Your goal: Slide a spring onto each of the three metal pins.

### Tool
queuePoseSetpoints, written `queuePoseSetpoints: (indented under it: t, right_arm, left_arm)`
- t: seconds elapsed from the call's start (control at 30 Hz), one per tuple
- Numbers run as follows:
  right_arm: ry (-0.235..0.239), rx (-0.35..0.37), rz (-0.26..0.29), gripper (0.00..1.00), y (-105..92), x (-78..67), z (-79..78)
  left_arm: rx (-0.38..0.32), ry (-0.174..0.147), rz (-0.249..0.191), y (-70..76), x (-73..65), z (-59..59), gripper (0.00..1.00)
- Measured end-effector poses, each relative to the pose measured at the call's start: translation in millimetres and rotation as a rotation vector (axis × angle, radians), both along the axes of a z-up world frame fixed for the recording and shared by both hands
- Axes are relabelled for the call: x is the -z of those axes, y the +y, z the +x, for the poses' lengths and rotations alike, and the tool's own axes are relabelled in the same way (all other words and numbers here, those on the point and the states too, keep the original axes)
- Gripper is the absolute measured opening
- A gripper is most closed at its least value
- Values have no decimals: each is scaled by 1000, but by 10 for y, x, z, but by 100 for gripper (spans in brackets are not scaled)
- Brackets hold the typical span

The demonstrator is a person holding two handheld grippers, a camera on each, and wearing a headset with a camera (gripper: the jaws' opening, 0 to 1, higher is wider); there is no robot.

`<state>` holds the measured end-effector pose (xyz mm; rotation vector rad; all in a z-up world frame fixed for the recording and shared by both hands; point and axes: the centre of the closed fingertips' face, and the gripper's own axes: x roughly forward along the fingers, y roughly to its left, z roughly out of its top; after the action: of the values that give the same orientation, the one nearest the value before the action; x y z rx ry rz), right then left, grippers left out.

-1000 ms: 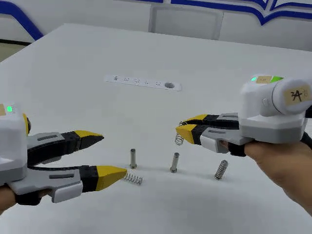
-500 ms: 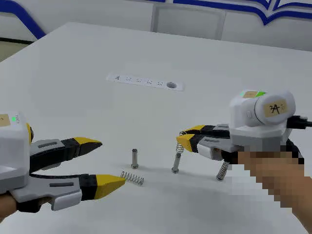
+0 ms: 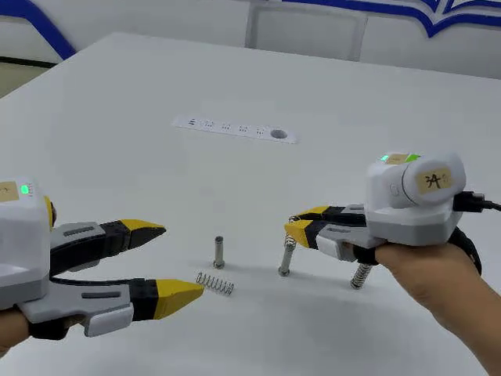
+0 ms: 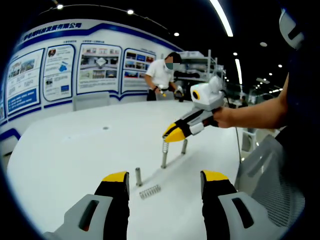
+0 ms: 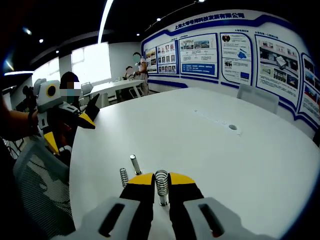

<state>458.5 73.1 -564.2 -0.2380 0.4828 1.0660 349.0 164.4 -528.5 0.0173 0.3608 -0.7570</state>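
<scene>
Spring [image 5: 161,181] pinched in R tongs [image 5: 161,178] over mid pin [image 3: 283,266], maybe partly on; L tongs [image 4: 165,176] agape, empty.

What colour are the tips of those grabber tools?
Yellow, on the left gripper and right gripper; clearest in the head view.

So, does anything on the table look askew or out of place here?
Nothing really stands out. A loose spring lies on its side near the bare pin, and the right gripper holds a second spring on the middle pin.
</scene>
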Motion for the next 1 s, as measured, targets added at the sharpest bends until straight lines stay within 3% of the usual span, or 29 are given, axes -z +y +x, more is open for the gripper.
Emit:
queuePoseSetpoints:
  t: [0.5,1.0]
  right_arm:
    - [16,1,-26,11,-5,243,-3]
    - [43,-1,-96,12,-36,501,-23]
  left_arm:
    - [-3,2,-1,7,2,-2,59]
    - [-8,2,-1,19,-4,-4,58]
